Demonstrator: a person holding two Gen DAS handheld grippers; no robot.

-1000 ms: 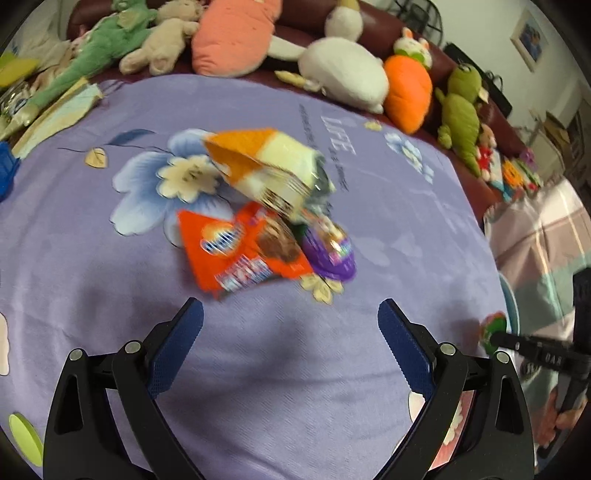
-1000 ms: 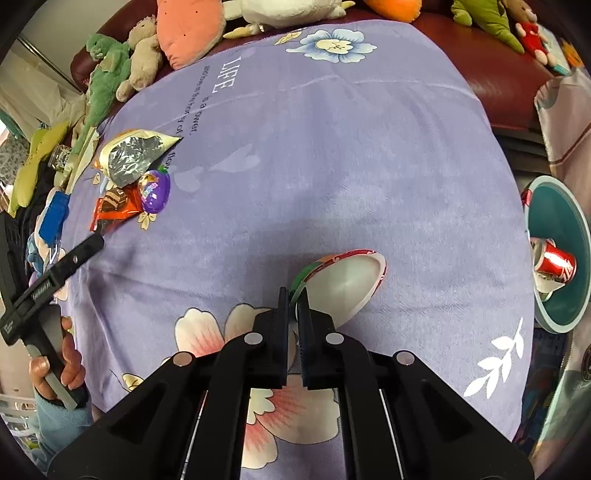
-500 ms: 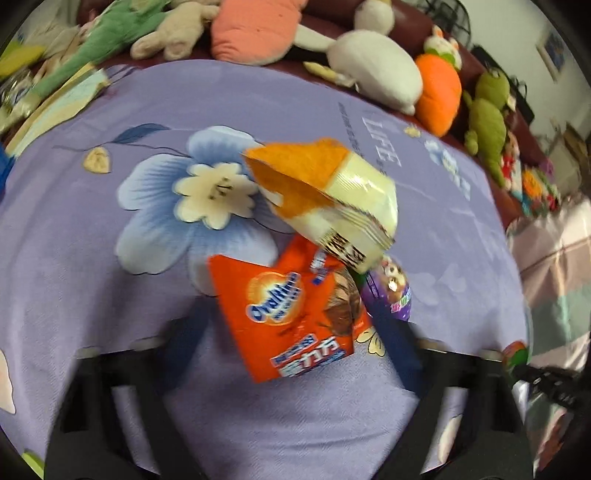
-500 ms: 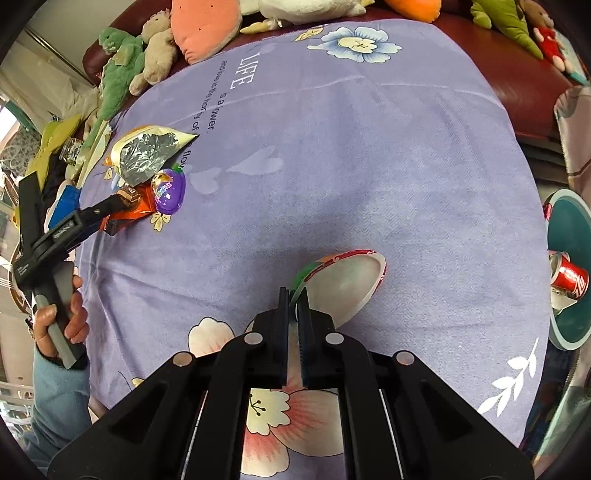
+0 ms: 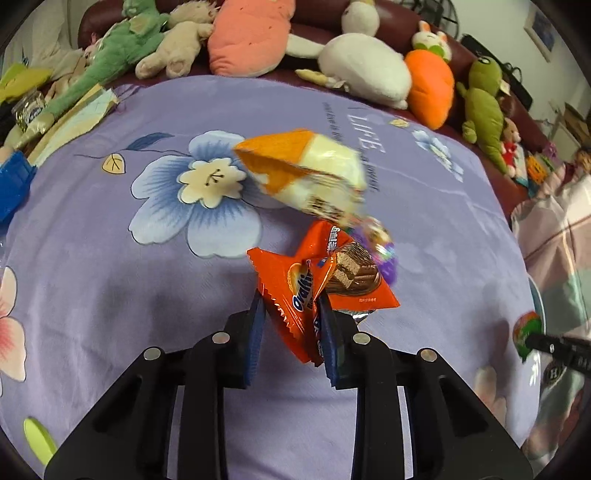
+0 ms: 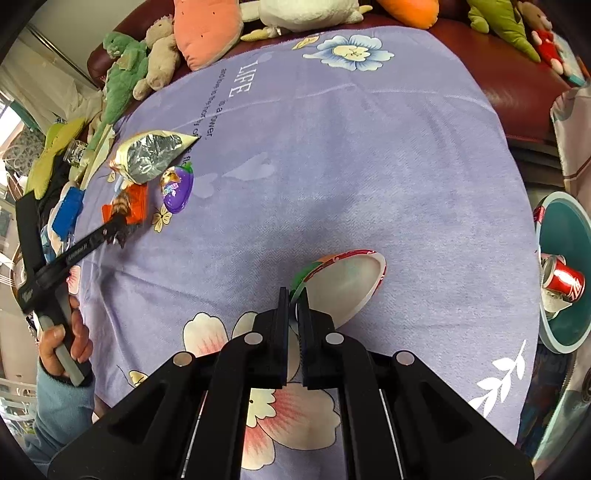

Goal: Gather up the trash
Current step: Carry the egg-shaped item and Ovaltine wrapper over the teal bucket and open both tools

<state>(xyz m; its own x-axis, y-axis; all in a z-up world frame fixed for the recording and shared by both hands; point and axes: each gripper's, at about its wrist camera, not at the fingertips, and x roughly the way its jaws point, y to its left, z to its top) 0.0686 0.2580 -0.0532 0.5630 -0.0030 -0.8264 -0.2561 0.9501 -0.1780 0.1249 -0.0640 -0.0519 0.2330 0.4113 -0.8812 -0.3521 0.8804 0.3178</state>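
Observation:
My left gripper (image 5: 290, 314) is shut on an orange snack wrapper (image 5: 317, 284) and crumples it between the blue pads. Behind it lie an orange-and-cream chip bag (image 5: 306, 177) and a purple egg-shaped packet (image 5: 384, 254). My right gripper (image 6: 293, 299) is shut on the rim of a paper cup (image 6: 343, 284) that lies on its side. The right wrist view also shows the left gripper (image 6: 118, 229) at the orange wrapper (image 6: 129, 206), with the chip bag (image 6: 147, 160) and purple packet (image 6: 177, 188) beside it.
The purple flowered cloth (image 6: 351, 147) covers the table. Plush toys (image 5: 240, 33) line the dark red sofa behind. A teal bin (image 6: 565, 325) at the right holds a red soda can (image 6: 563, 282). A blue object (image 5: 13, 184) sits at the left edge.
My left gripper went from wide open to shut on the orange wrapper, which is now crumpled and lifted at its near edge. The right gripper still holds the cup.

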